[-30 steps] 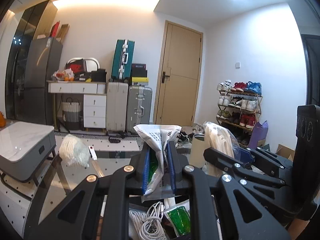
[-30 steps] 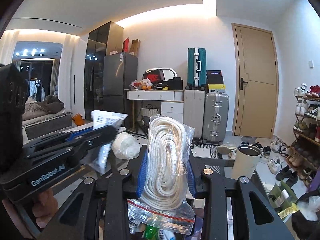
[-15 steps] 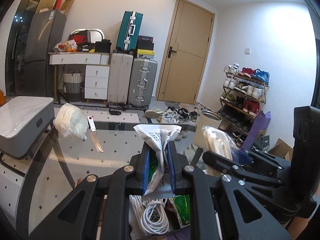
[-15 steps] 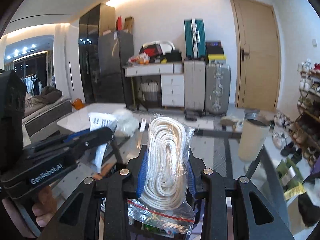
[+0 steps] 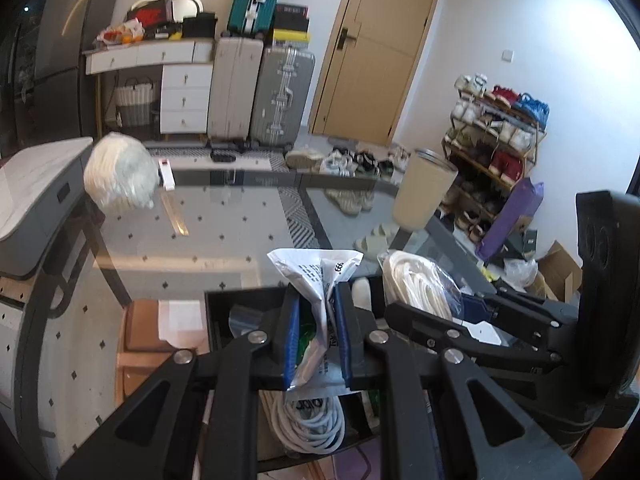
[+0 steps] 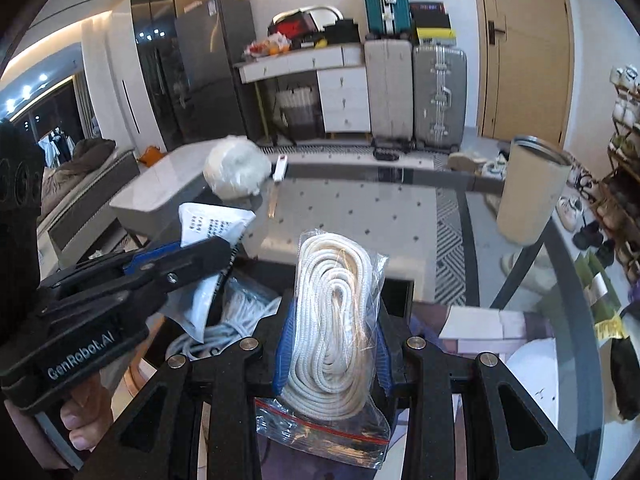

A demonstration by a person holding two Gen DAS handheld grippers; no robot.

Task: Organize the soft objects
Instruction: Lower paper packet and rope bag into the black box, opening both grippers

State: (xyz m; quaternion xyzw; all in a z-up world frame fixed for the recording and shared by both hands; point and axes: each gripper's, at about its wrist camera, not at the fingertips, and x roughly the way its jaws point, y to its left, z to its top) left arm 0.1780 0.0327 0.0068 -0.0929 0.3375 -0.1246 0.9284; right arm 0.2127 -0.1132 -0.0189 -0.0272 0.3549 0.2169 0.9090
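Observation:
My left gripper (image 5: 316, 300) is shut on a white printed pouch (image 5: 316, 280) with green contents, held above a black open box (image 5: 240, 300). A loose white cord coil (image 5: 312, 420) lies in the box. My right gripper (image 6: 332, 312) is shut on a clear zip bag of coiled white rope (image 6: 334, 332), beside the left gripper (image 6: 188, 256) and over the same box (image 6: 400, 292). The rope bag also shows in the left wrist view (image 5: 416, 284). A white bagged bundle (image 5: 120, 176) lies at the far left of the glass table (image 5: 240, 220).
A beige cylindrical cup (image 5: 424, 192) stands at the table's far right. A white-handled utility knife (image 5: 170, 192) lies beside the bundle. A grey-white side table (image 5: 36, 192) stands left. Suitcases, drawers, a door and a shoe rack (image 5: 496, 132) line the room behind.
Both grippers have tilted downward and lowered with their bags held, so the glass table and the black box now fill more of both views.

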